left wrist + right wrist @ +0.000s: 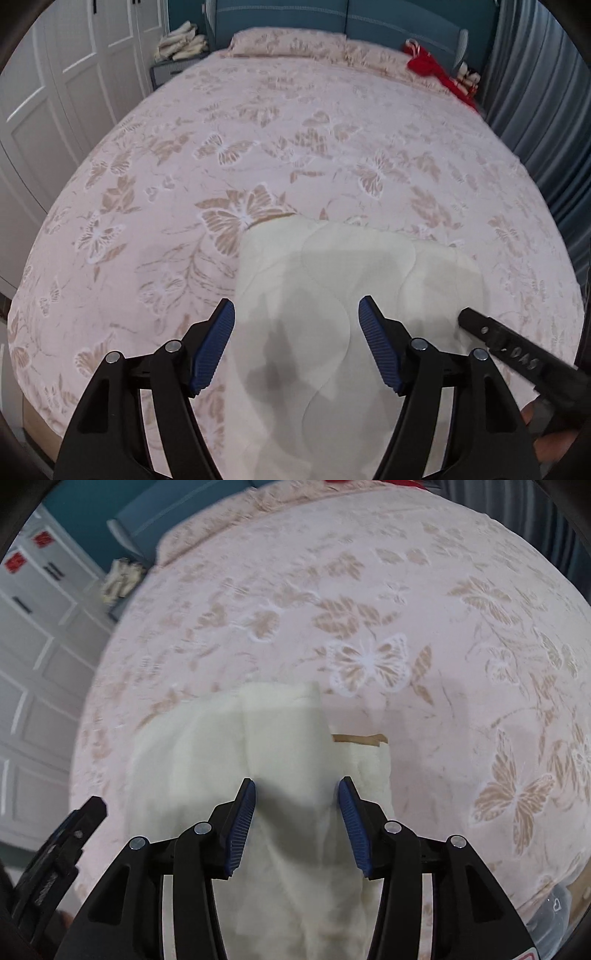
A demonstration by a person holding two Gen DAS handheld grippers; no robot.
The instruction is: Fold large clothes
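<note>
Near the bed's (155, 206) front edge, the cream garment (343, 295) runs lengthwise away from me. Both my left fingers (221, 343) and right fingers (242, 823) straddle it, spread wide, holding nothing.

Spread on the bed (295, 147), directly ahead of and beneath both grippers: the folded garment (332, 295); between the parted fingers of the left gripper (296, 345) and likewise of the right gripper (296, 823); far ahead against the headboard (351, 18), pillows (288, 44); ahead-right, a heap of cloth (428, 66); off left, wardrobe doors (55, 92); right of the bed, curtains (535, 92).
</note>
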